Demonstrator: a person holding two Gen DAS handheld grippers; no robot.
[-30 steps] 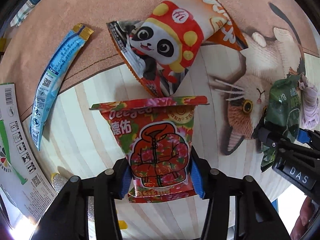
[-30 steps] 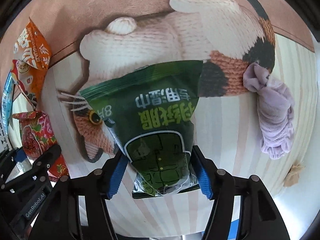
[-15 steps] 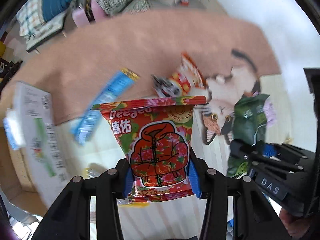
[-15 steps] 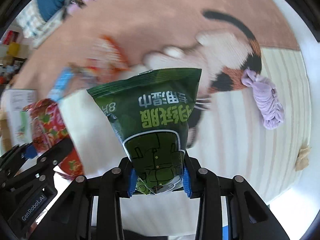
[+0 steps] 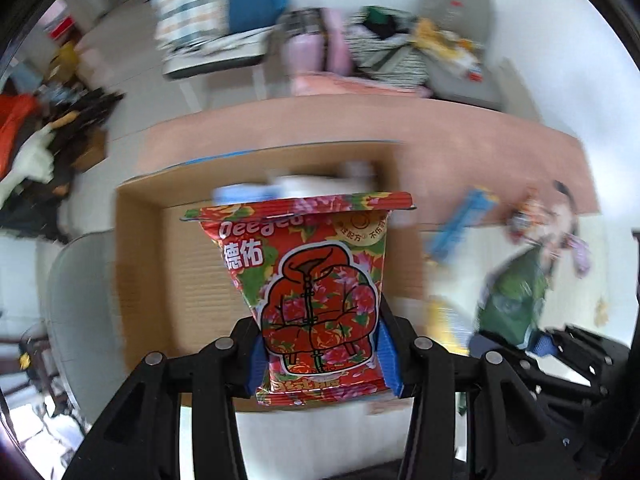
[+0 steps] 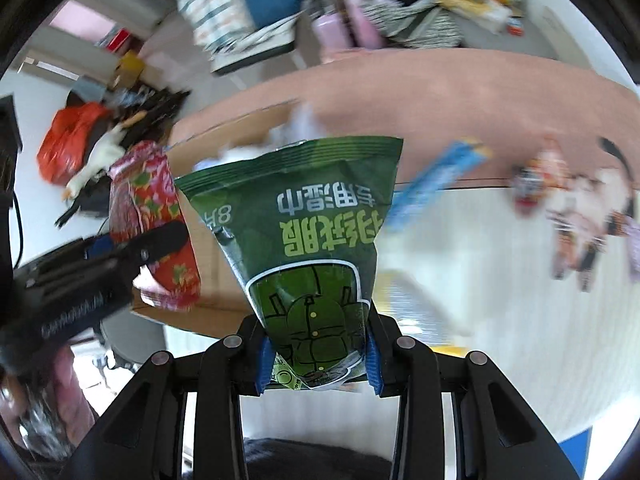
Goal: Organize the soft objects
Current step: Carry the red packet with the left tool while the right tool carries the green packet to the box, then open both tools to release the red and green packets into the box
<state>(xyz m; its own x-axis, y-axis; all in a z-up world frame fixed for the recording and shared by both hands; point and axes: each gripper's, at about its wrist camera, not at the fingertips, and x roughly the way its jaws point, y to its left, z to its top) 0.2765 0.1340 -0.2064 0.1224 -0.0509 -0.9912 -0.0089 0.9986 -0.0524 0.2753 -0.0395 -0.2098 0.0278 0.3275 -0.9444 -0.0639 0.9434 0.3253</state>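
Fingers [image 5: 388, 356] flanking red pouch [image 5: 316, 292]

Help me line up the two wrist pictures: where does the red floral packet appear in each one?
Left wrist: the red floral packet fills the lower centre, pinched in the left gripper.
Right wrist: the same packet is at left, end-on, above the box.
Shared landmark: the open cardboard box behind the packet in both.

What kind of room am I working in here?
Probably a lived-in home room: a cat-print rug on the floor, heaps of clothes and bags by the wall, and an open cardboard box for sorting.
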